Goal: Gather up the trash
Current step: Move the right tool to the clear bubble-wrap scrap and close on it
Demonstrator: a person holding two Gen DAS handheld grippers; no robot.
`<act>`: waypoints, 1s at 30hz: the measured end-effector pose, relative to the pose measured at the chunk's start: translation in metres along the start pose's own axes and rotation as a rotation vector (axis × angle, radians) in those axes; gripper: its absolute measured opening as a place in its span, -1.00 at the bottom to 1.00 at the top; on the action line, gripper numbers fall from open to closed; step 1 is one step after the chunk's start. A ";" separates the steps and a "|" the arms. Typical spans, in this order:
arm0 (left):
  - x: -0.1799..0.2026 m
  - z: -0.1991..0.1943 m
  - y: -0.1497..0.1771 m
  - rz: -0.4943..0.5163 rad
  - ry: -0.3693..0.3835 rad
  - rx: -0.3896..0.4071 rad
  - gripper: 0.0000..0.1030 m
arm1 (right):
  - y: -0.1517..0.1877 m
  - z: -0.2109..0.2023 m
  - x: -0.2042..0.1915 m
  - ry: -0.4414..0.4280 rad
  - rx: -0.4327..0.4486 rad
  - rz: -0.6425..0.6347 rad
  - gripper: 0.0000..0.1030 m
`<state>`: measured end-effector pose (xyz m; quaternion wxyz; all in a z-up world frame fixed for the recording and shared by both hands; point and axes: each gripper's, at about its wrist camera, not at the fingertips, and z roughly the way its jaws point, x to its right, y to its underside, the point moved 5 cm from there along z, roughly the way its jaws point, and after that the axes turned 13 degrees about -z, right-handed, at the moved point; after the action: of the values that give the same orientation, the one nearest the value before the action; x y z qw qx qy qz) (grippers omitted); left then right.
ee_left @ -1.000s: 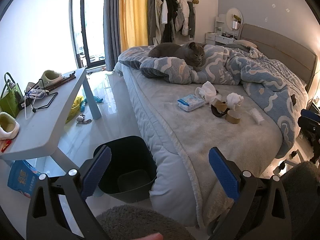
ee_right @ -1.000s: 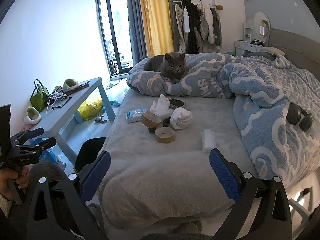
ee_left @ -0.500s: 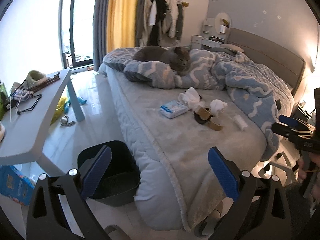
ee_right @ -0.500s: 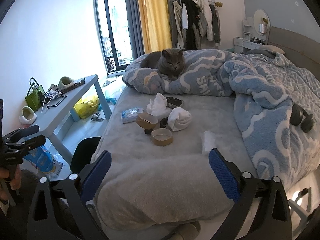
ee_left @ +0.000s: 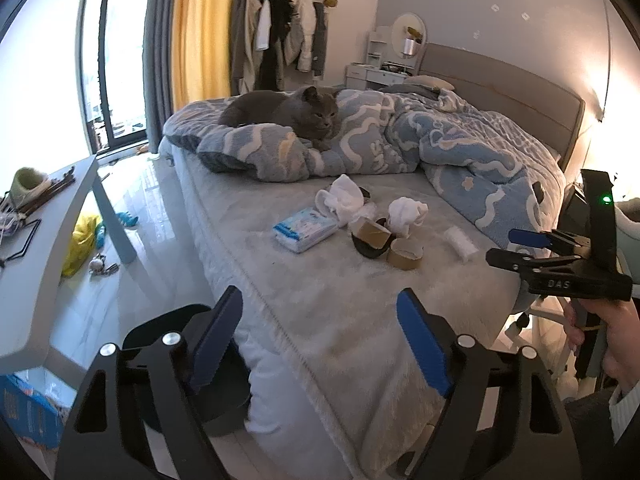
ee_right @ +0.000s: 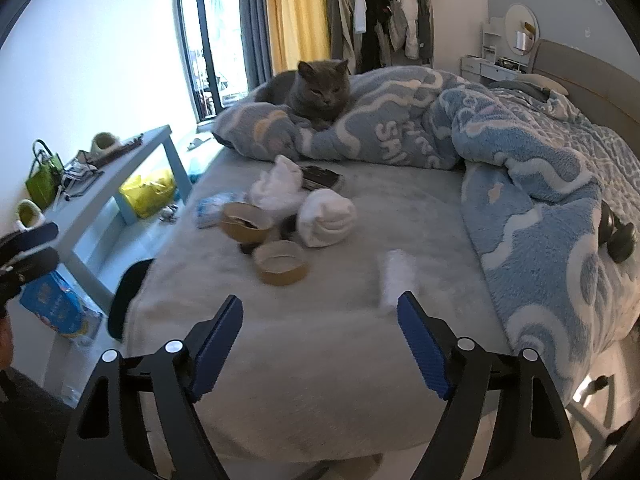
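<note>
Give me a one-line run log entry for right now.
phase: approach | left gripper: open, closing, empty | right gripper: open, closing, empty | trash on bed: untouched | bin: bedside

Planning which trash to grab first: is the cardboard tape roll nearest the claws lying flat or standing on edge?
Lying flat: the tape roll rests on the bed with its round opening facing up.

Left gripper (ee_left: 320, 344) lower centre, jaws just been closing, nothing between. Tape rolls (ee_left: 405, 254), tissue pack (ee_left: 305, 229), white wads (ee_left: 408, 211) mid-frame on bed (ee_left: 360, 312). Grey cat (ee_left: 288, 114) upper centre. Right gripper (ee_left: 516, 248) at right edge.
</note>
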<state>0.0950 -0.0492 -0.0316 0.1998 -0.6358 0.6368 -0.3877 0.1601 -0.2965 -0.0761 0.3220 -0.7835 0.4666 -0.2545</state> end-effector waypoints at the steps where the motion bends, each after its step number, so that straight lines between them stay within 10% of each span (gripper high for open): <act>1: 0.002 0.005 -0.001 0.009 0.005 -0.003 0.53 | 0.000 0.004 0.004 0.004 -0.004 -0.002 0.50; 30: 0.046 0.111 -0.024 0.128 0.083 -0.147 0.00 | 0.012 0.108 0.072 -0.020 -0.202 0.094 -0.41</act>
<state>0.1885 -0.1179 -0.0716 0.1507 -0.5901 0.7107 -0.3521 0.2607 -0.3363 -0.1494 0.2575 -0.7918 0.5228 -0.1829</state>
